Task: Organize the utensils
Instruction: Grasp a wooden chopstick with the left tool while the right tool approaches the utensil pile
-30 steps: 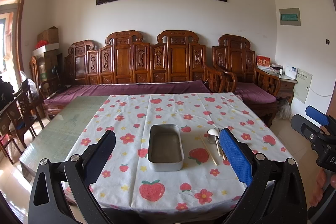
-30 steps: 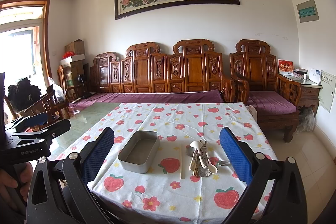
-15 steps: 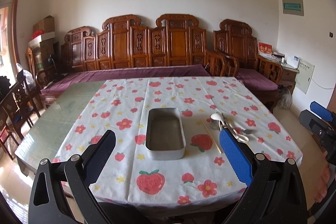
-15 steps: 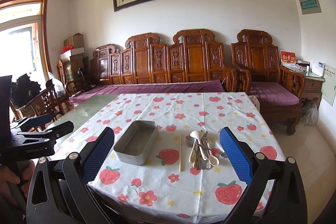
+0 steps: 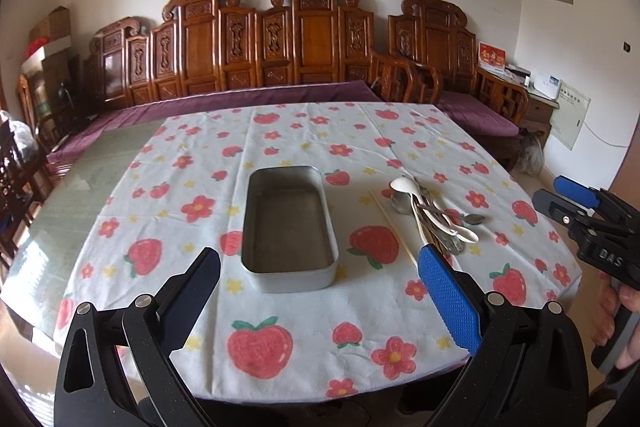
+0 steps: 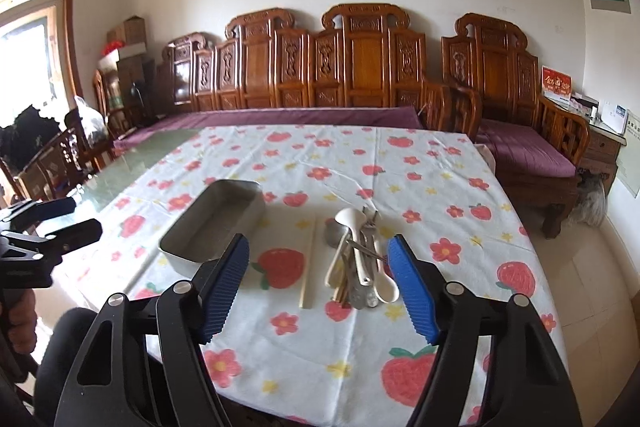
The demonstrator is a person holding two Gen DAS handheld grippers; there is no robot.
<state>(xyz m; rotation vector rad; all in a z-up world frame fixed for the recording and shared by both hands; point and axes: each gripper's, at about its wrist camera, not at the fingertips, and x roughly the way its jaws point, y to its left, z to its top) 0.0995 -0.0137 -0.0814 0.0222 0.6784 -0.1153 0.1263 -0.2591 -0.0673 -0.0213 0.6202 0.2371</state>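
An empty metal tin (image 5: 289, 227) (image 6: 214, 225) lies in the middle of the strawberry tablecloth (image 5: 304, 311). To its right sits a pile of spoons and other utensils (image 5: 434, 215) (image 6: 360, 259), with a pale chopstick (image 5: 394, 229) (image 6: 308, 267) between pile and tin. My left gripper (image 5: 318, 279) hovers open above the near end of the tin, nothing between its fingers. My right gripper (image 6: 318, 267) hangs above the near end of the utensil pile; its jaws are closing, and they touch nothing. Each gripper shows at the edge of the other view.
A carved wooden bench with purple cushions (image 5: 280, 95) runs behind the table. Bare glass tabletop (image 5: 76, 179) lies left of the cloth. Wooden chairs (image 6: 60, 163) stand at the left. A side cabinet (image 6: 600, 143) stands at the right wall. A person's hand (image 5: 628, 311) holds the right gripper's handle.
Both grippers came down and forward toward the table, so the tin and utensils look larger and nearer. The right gripper's fingers have drawn closer together.
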